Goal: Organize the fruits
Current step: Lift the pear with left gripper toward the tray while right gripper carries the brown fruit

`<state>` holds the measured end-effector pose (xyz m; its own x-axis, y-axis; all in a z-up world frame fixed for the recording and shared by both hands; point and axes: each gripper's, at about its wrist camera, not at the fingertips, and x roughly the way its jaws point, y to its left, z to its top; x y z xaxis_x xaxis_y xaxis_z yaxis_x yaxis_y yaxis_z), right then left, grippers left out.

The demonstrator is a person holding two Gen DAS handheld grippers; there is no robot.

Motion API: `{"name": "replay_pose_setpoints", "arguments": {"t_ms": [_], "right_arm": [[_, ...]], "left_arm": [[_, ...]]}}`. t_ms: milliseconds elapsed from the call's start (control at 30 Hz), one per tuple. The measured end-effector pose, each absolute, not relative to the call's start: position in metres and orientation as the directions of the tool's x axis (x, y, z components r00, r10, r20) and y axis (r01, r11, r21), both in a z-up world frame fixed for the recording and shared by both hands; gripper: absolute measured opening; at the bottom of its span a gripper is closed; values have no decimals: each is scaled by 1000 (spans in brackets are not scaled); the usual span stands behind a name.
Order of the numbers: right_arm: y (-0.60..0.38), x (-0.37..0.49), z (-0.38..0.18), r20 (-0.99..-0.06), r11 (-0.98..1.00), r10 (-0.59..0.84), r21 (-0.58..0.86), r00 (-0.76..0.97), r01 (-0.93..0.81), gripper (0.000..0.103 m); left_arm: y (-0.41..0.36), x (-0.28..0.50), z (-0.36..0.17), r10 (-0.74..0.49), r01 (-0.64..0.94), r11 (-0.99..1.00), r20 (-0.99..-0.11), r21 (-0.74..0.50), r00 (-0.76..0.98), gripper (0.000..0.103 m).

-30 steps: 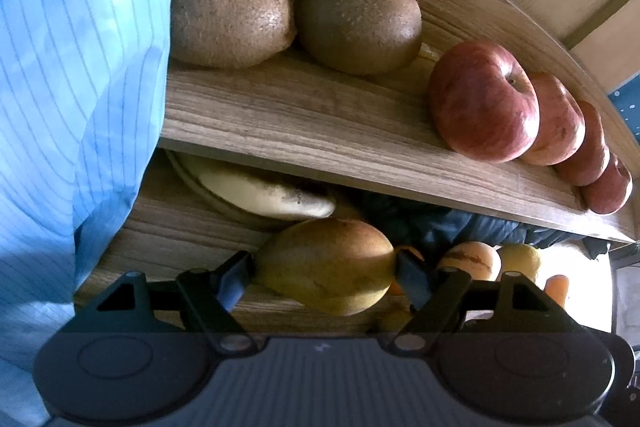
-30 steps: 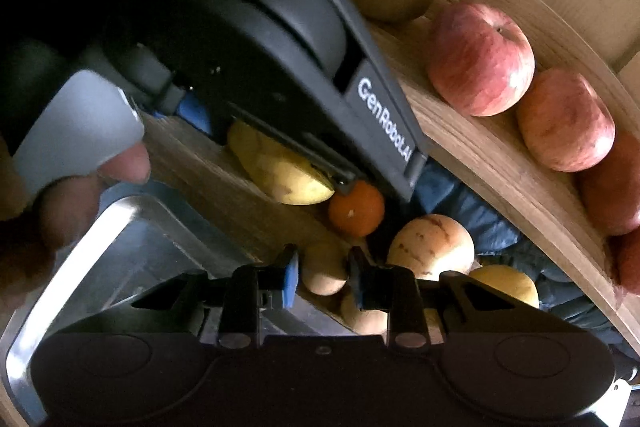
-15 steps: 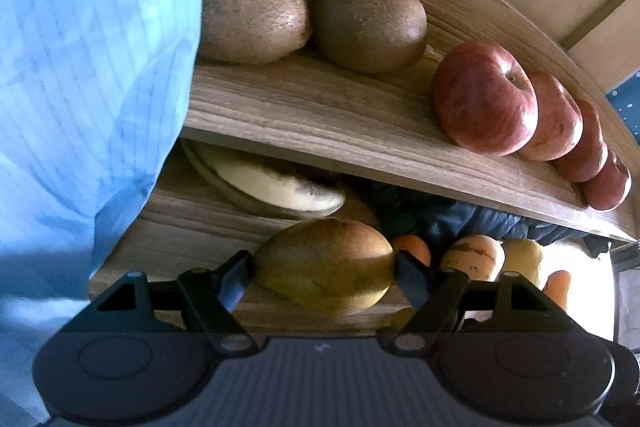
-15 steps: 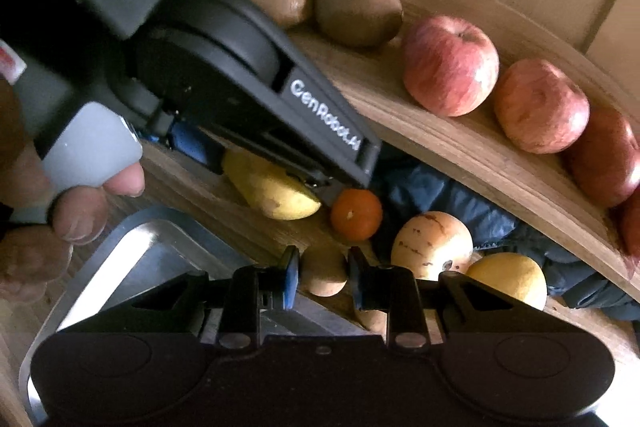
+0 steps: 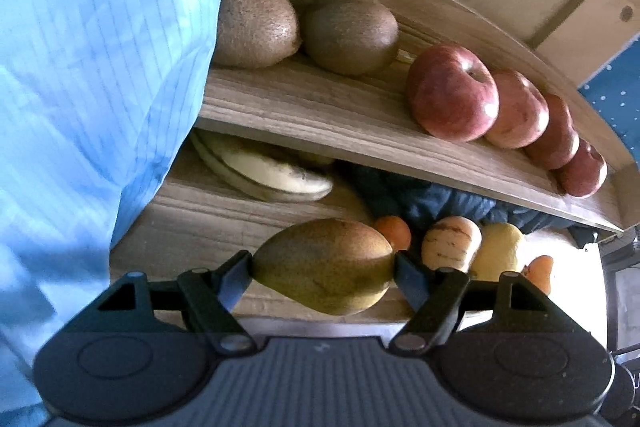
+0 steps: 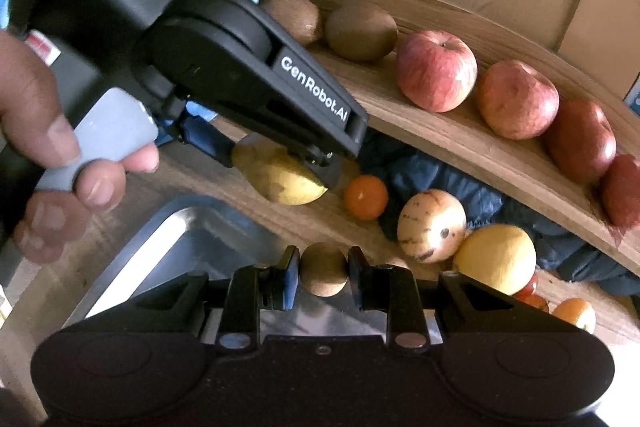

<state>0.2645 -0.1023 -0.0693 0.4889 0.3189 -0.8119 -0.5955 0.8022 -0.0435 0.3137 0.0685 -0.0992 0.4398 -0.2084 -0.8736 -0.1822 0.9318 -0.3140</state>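
While the left gripper point(image 5: 323, 267) clamps a pear point(image 5: 323, 266) at the edge of the lower shelf point(image 5: 208, 215) and the right gripper point(image 6: 323, 274) pinches a small brown fruit point(image 6: 323, 269), probably a kiwi, above the metal tray point(image 6: 168, 247), sorting appears partly done: two kiwis point(image 5: 348, 33) and a row of apples point(image 5: 452, 93) already line the upper shelf point(image 5: 320, 107), whereas an orange point(image 6: 366, 191), a striped melon point(image 6: 432, 225) and a lemon point(image 6: 494, 259) lie loose below. Only the left wrist view shows the bananas point(image 5: 272, 179) on the lower shelf, while only the right wrist view shows the tray and the person's hand point(image 6: 52, 147) on the left gripper's trigger.
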Motion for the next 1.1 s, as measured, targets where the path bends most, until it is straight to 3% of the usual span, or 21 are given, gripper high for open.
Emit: {"name": "replay_pose_setpoints", "arguments": {"t_ms": [1100], "right_arm": [[-129,161,-68,-834,693,414,28,365,-721,28]], "left_arm": [[43,189,-96,-145,-267,922,-889,-281,434,80]]}}
